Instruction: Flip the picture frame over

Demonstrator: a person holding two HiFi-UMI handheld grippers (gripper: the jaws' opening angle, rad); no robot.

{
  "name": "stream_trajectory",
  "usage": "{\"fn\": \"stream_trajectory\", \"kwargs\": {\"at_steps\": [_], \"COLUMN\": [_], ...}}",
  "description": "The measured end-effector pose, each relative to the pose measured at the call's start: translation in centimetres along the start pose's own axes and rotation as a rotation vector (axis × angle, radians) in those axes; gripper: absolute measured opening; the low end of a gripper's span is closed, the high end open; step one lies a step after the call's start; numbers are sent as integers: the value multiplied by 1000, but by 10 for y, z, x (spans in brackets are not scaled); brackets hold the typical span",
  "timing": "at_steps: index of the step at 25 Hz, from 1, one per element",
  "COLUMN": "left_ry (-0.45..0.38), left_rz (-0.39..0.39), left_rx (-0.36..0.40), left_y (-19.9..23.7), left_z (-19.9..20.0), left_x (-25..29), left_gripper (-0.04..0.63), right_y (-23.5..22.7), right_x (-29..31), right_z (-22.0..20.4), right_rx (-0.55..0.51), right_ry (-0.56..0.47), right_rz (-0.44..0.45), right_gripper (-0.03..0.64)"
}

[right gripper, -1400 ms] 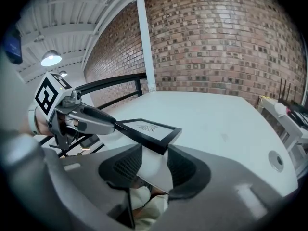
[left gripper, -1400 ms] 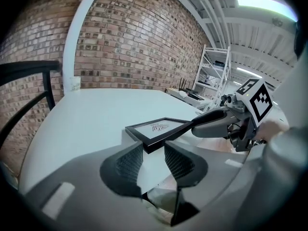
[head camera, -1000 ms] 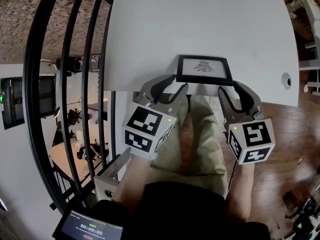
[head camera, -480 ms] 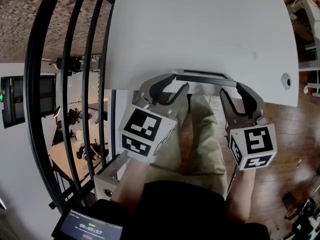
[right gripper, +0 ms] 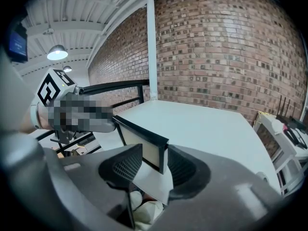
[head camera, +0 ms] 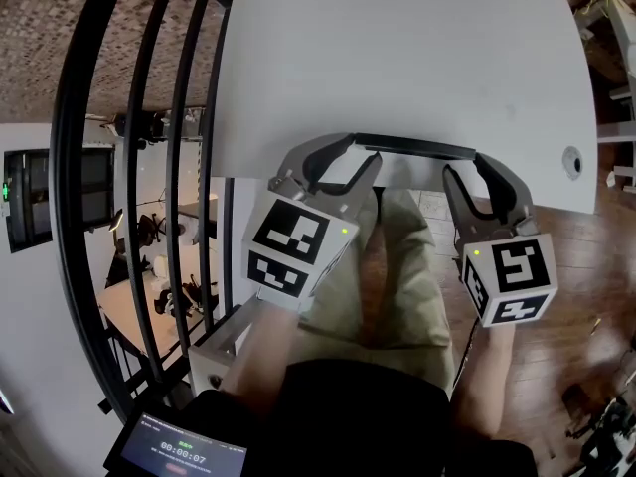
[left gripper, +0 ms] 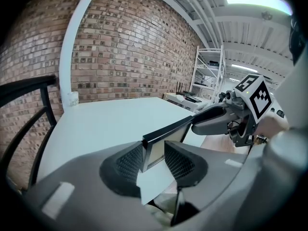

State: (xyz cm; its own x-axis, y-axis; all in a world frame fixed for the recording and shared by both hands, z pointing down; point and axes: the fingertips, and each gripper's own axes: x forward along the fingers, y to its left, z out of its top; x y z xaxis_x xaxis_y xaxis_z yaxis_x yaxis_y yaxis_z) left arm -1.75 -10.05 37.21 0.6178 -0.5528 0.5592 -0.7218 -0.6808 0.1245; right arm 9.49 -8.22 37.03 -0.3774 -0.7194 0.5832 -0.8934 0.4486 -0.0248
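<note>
At centre frame, by the white table's (head camera: 397, 58) near edge: picture frame (head camera: 415, 147) tipped up on edge.
Left gripper (head camera: 360, 149) clamps its left end, right gripper (head camera: 464, 164) its right end, jaws spread fairly wide.

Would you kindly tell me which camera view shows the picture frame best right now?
The left gripper view: the picture frame shows on edge, full length, from the pads of the left gripper to the right gripper. The right gripper view shows mainly the end between its pads; the head view, only a thin dark edge.
</note>
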Motion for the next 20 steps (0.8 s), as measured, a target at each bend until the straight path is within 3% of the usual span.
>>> {"fn": "stream_trajectory", "kwargs": {"at_steps": [20], "left_ry": [13], "left_rz": [12], "left_rx": [44], "left_y": [22], "left_z": [15], "left_x": [35], "left_gripper": [160], "right_y": [-27], "right_x": [34], "right_z": [17], "right_rx": [29], "right_ry": [-28], "right_rz": [-38], "right_gripper": [150]}}
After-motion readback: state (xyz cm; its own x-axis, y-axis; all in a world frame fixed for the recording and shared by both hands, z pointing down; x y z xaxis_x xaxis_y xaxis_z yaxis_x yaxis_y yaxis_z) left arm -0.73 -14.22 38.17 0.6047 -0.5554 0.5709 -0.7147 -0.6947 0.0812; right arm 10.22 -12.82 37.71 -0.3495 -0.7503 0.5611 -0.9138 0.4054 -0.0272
